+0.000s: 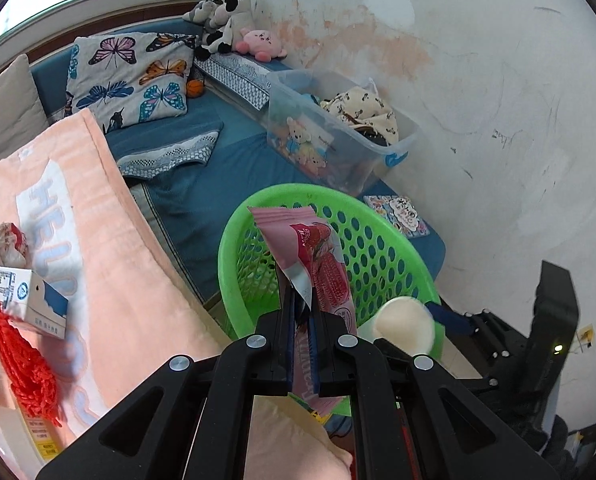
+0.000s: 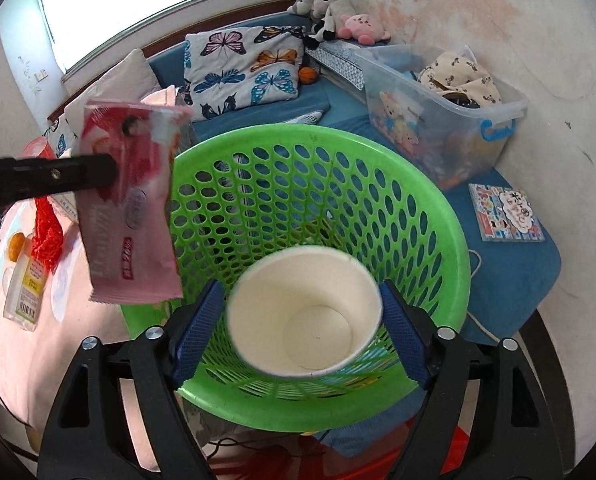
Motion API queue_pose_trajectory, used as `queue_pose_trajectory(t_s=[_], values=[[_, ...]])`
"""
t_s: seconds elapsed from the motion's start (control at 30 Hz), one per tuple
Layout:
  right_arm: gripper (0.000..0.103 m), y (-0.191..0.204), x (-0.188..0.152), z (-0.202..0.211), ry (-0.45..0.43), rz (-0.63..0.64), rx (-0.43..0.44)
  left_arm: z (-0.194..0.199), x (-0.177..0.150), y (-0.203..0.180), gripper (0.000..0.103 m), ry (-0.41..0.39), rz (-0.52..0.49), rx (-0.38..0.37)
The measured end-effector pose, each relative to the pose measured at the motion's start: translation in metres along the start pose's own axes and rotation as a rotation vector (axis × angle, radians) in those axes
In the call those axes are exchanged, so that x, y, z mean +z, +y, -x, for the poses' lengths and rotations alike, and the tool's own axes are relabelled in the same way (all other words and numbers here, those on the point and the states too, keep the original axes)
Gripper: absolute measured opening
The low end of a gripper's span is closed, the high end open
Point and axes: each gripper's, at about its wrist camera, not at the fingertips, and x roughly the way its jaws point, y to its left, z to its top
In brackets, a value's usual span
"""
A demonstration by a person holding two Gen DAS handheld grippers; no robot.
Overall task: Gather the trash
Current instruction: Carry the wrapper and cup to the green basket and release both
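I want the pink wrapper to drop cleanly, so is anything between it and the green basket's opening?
The pink wrapper, pinched in the left gripper, hangs at the left rim of the green basket, not over the opening. Nothing visible blocks that side. The paper cup fills the near part, between the right gripper's open pads.

Butterfly pillow (image 1: 132, 76), plush cow (image 1: 226, 20), pink plush (image 1: 260, 42), clear storage bin (image 1: 337, 136) on blue bedding (image 1: 226, 168).
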Motion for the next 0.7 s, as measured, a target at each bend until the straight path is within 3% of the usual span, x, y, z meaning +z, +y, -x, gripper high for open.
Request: queue_pose_trajectory(t_s=[0.53,0.7], values=[[0.081,0.015,-0.002,0.011,-0.02,0.026,0.01,-0.024,-0.029,0.014,0.007,0.063,-0.022,0.026],[0.081,0.02,-0.005,0.013,-0.02,0.034,0.014,-0.02,-0.036,0.019,0.015,0.061,-0.042,0.075]])
